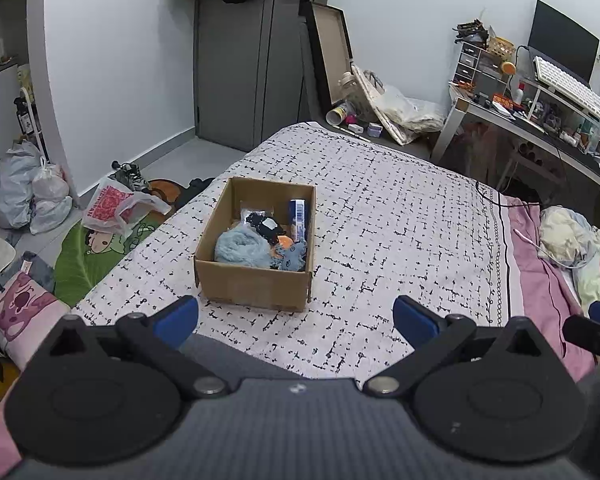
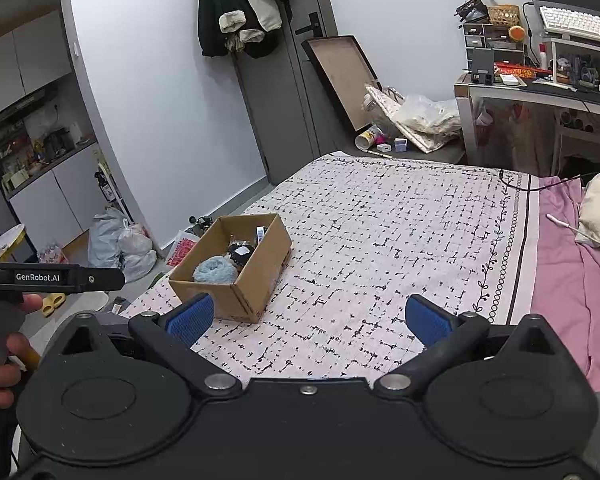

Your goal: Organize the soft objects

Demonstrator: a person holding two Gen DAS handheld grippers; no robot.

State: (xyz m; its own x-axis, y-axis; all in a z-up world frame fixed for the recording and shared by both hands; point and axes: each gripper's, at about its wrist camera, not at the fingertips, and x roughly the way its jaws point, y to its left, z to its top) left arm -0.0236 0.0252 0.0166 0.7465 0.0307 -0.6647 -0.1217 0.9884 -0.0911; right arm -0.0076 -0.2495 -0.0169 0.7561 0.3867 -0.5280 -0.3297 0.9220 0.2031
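A cardboard box (image 1: 256,288) (image 2: 256,280) stands open on the patterned bed cover. Inside lie a fluffy light-blue bundle (image 1: 240,247) (image 2: 215,271), a black item with a white tag (image 1: 265,224) (image 2: 242,253), a grey-blue soft piece (image 1: 294,258) over something orange, and an upright blue-and-white packet (image 1: 298,216). My left gripper (image 1: 296,318) is open and holds nothing, just short of the box's near wall. My right gripper (image 2: 309,318) is open and holds nothing, to the right of the box over the cover.
The white, black-flecked bed cover (image 1: 400,240) (image 2: 380,248) spreads around the box; a pink sheet (image 2: 564,260) and a bundled blanket (image 1: 576,248) lie at right. Bags (image 1: 32,196) and mats crowd the floor left of the bed. A hand (image 2: 4,352) holds the other gripper's handle.
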